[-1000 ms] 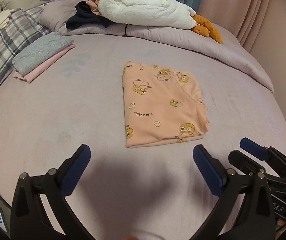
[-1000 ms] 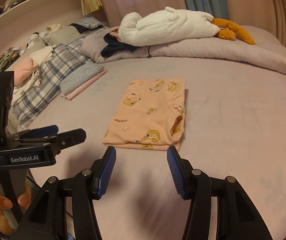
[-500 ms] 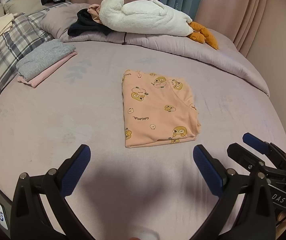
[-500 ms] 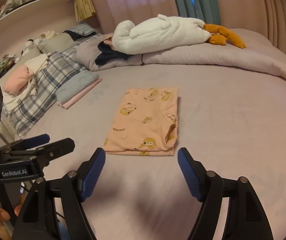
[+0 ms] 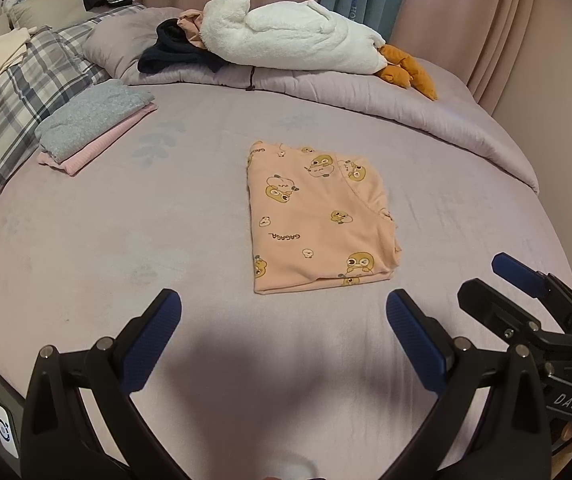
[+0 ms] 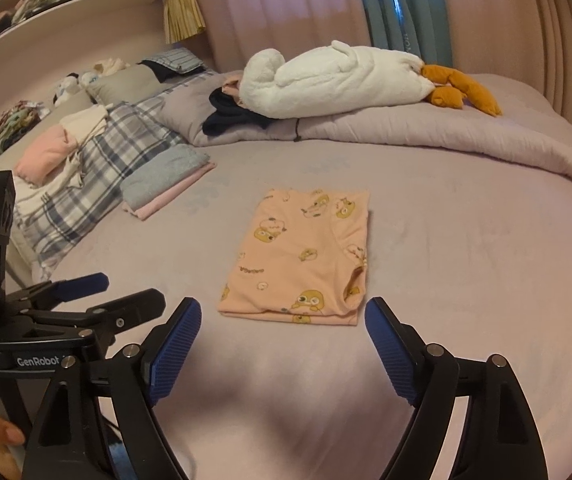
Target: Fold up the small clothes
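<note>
We see the peach shirt (image 5: pixel 318 220) folded flat mid-bed (image 5: pixel 126 248), soft cartoon-print cotton. Our left gripper (image 5: pixel 282 316) hovers just short of it, angled down, jaws wide, nothing between. Our right gripper (image 6: pixel 282 324) sits alongside, jaws opening, empty too. Folded stack (image 5: pixel 94 124) lies well left.

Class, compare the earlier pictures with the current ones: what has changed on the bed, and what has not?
The right gripper has spread its jaws wider and is opening, nothing between them. Both grippers have drawn back slightly from the folded peach garment. The left gripper stays open; the garment and folded stack are unmoved.
</note>
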{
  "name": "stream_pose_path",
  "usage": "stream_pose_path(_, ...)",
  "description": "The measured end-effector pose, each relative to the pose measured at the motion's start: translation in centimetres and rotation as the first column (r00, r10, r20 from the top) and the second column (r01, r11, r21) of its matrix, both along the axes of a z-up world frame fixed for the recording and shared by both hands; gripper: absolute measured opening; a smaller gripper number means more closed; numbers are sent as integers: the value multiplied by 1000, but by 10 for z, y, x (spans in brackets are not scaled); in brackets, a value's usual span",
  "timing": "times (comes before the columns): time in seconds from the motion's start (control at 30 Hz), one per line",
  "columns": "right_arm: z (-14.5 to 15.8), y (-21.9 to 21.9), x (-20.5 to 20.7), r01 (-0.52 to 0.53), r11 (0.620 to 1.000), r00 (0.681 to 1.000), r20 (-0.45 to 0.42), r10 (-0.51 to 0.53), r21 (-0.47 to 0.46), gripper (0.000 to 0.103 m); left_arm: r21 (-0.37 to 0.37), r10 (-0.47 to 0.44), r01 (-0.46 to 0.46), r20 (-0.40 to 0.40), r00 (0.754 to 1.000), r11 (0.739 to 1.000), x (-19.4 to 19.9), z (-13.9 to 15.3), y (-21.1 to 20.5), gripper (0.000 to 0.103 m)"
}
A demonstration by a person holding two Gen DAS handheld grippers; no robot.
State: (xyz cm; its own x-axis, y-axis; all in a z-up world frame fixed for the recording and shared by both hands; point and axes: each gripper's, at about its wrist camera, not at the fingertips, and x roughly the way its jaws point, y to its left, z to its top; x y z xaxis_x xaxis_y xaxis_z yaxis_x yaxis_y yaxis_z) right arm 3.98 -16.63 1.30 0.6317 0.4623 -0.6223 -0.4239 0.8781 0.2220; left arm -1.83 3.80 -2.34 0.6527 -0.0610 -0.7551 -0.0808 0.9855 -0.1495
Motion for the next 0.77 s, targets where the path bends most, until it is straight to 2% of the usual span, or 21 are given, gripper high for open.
stream_pose_path(0.43,1,3,-1,-5,1000,1000,2,5,-1,84,-21,-1,1,-10,1000,1000,0,0,5,103)
stream_pose_path(0.77,-2,3,2,-3,1000,1000,-7,3,3,84,-6,5,-5,-8,1000,1000,3,1,0,103)
